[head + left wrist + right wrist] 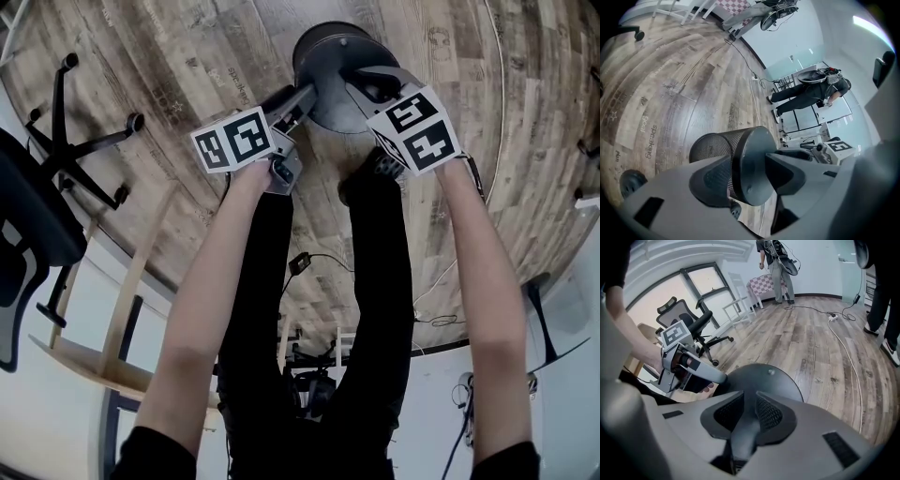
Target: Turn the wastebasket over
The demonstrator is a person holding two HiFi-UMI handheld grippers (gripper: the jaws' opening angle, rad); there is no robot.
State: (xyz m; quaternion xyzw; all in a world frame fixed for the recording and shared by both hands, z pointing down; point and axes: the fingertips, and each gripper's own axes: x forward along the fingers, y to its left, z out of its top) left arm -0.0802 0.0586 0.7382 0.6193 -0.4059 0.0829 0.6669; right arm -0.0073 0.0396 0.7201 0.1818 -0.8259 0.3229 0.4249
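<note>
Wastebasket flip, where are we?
Done: maybe the flip itself, since the wastebasket shows its solid base upward. In hand: left gripper and right gripper both clamp its base edge. Left: unclear whether base-up is start or result, so either flip it or let go.

Wastebasket (330, 52) btwn L gripper (302, 97) & R gripper (364, 89).

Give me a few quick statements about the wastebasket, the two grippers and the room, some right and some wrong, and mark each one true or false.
1. The right gripper is clamped on the wastebasket. True.
2. The wastebasket is white plastic. False: it is dark mesh with a solid base.
3. The left gripper is well away from the wastebasket. False: the basket's base edge sits between its jaws.
4. The floor is wood planks. True.
5. An office chair stands nearby. True.
</note>
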